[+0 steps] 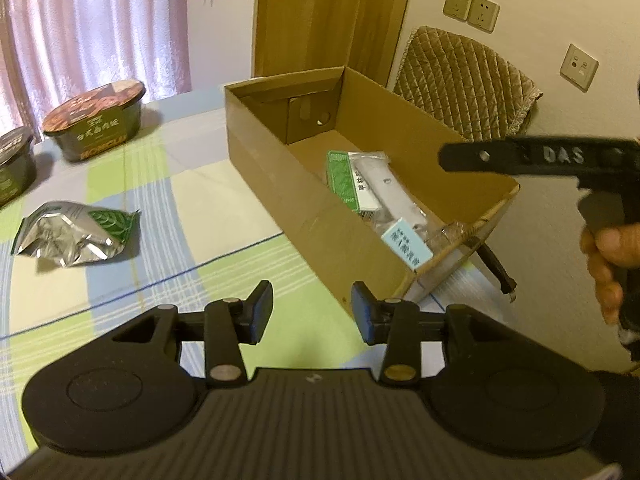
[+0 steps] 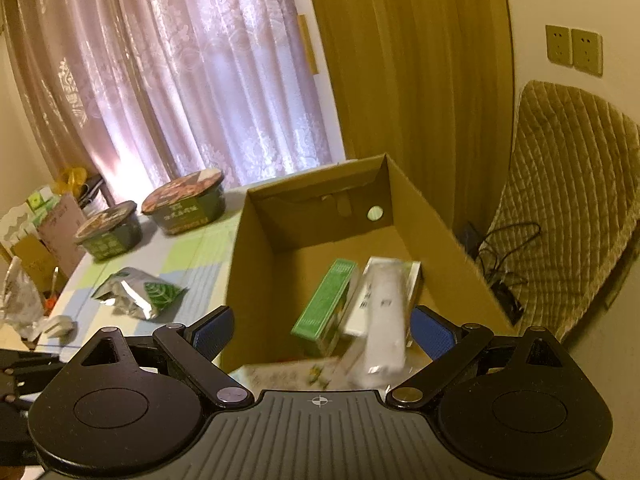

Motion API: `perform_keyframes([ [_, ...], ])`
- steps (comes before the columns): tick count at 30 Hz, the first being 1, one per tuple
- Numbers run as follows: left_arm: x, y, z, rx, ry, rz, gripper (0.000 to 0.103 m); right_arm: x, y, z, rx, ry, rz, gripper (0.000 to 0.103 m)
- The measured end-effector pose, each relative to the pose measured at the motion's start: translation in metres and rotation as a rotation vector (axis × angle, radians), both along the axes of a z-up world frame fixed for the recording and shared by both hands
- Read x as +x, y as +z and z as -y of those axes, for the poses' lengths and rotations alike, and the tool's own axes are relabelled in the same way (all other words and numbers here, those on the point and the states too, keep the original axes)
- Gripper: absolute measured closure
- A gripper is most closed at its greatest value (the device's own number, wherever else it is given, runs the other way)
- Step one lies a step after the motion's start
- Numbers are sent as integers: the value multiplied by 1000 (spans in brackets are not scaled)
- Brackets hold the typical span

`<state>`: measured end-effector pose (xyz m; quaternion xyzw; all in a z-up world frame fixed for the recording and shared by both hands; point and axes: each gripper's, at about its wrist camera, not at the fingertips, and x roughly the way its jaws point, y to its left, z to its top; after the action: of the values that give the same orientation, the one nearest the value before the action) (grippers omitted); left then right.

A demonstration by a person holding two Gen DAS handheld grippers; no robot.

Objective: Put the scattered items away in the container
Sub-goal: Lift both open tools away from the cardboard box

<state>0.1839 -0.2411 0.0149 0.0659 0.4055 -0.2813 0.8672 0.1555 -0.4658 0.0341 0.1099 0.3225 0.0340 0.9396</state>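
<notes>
Cardboard box (image 1: pixel 280 184) sitting on surface (image 1: pixel 200 248), just ahead of both jaws, already holding green packet (image 2: pixel 326 308), white pack (image 2: pixel 386 312), pale blue packet (image 1: pixel 407 246).

Right gripper (image 2: pixel 322 330) hovering over box's near end, jaws wide, gripping nothing; white pack lying between and beyond them, blurred.

Left gripper (image 1: pixel 311 312) hanging by box's near corner, jaws wide, empty.

Foil pouch (image 1: pixel 76 236) lying left of left jaws, well apart from box.

Two noodle bowls (image 1: pixel 96 124) waiting farther left.

Risks, as judgement: crinkled foil slipping from pads; bowls proving too wide for jaws; grippers colliding near box rim.
</notes>
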Motion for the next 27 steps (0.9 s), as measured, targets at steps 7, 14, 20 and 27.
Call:
perform_keyframes([
  [7, -28, 9, -31, 1, 29, 10, 58, -42, 10, -28, 61, -25, 16, 4],
  [14, -61, 21, -80, 7, 91, 19, 50, -85, 15, -71, 118, 0, 0, 4],
  [20, -88, 29, -127, 7, 165, 20, 40, -111, 11, -118, 24, 109, -48, 4],
  [27, -117, 38, -171, 8, 230, 31, 24, -128, 4, -154, -47, 232, -88, 4],
])
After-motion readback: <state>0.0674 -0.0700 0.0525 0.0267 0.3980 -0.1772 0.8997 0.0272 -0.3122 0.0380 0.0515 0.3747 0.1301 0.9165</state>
